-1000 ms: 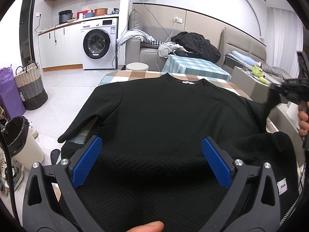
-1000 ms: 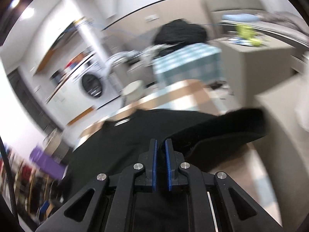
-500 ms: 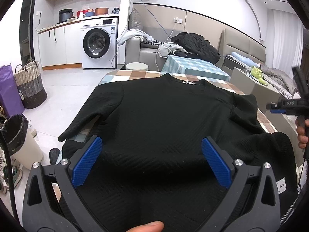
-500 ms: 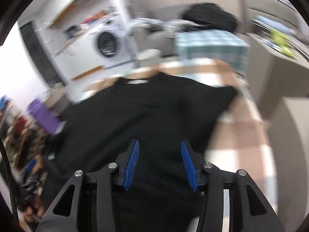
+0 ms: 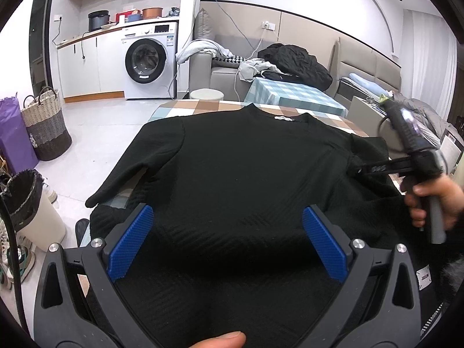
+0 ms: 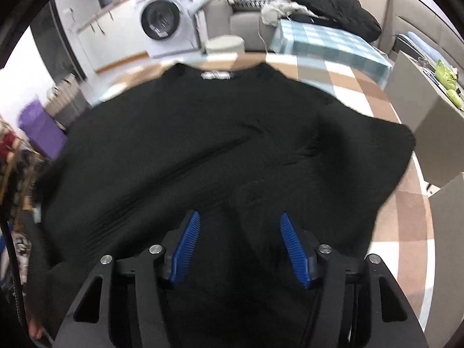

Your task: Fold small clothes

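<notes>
A black ribbed sweater (image 5: 246,174) lies flat on the checked table (image 5: 200,107), collar and white label (image 6: 217,74) at the far end. Its left sleeve (image 5: 130,174) trails off the table's left edge. The right sleeve (image 6: 377,156) lies spread out on the right. My left gripper (image 5: 227,240) hovers open over the hem with nothing between its blue pads. My right gripper (image 6: 240,246) points down over the sweater's right half, jaws opening, with no cloth pressed between them. A hand (image 5: 435,200) holds that right gripper (image 5: 365,170) in the left wrist view.
Left of the table stand a lined bin (image 5: 26,200), a wicker basket (image 5: 46,124) and a purple bag (image 5: 13,136). Beyond are a washing machine (image 5: 148,63), a round stool (image 5: 207,95), a blue-checked low table (image 5: 293,95), a sofa with a black jacket (image 5: 295,61) and a grey cabinet (image 6: 417,98).
The right gripper was shut on the right sleeve; it has let go, opened and swung down over the sweater. The sleeve now lies on the table. The left gripper has not moved.
</notes>
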